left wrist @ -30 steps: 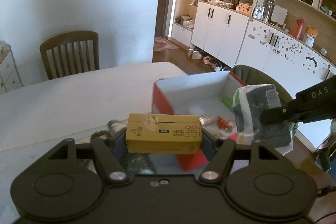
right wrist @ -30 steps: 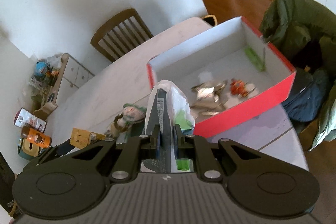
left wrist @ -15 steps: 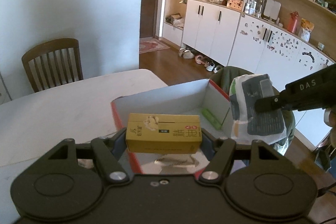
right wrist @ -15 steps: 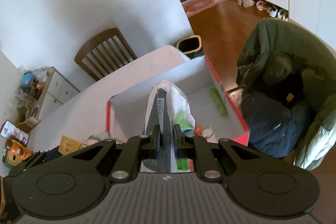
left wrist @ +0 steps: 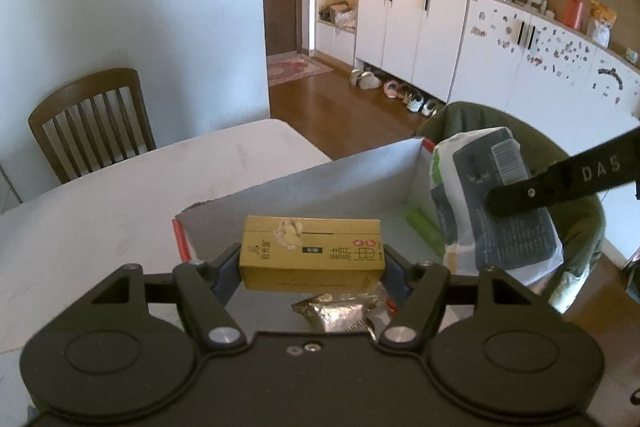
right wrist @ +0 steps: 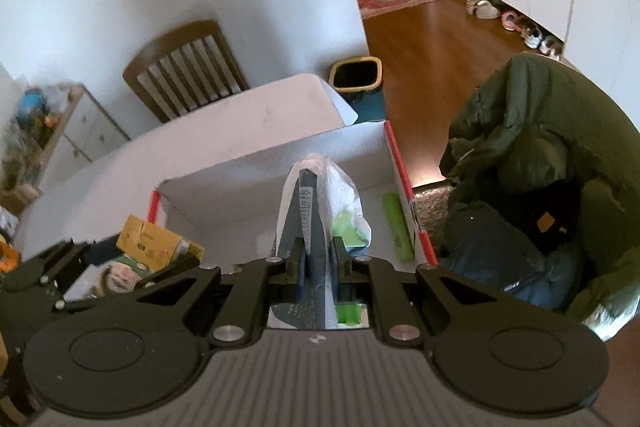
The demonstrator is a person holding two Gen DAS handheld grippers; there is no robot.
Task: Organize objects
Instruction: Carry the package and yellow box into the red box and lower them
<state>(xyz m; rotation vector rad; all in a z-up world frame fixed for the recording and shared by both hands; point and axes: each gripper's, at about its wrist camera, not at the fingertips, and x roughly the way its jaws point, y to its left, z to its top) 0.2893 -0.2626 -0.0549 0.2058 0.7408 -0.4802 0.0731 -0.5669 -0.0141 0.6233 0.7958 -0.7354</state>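
My left gripper [left wrist: 312, 259] is shut on a yellow carton [left wrist: 311, 253], held crosswise above the near end of the red box with white inner walls [left wrist: 304, 179]. A silver foil packet [left wrist: 340, 313] lies in the box under the carton. My right gripper [right wrist: 317, 255] is shut on a white, grey and green plastic pouch [right wrist: 320, 211], held upright over the same red box [right wrist: 280, 163]. That pouch [left wrist: 492, 203] and the right gripper's finger [left wrist: 560, 179] show at right in the left wrist view. A green stick [right wrist: 396, 223] lies by the box's right wall.
The box sits on a white table [left wrist: 100, 195] with a wooden chair [left wrist: 92, 119] behind it. A chair draped in a dark green jacket [right wrist: 532, 163] stands right of the box. A yellow-rimmed bin [right wrist: 356, 77] sits on the floor beyond the table corner.
Both grippers have moved forward over the red box with their loads; the box now lies closer beneath them. The holds on the carton and pouch are unchanged.
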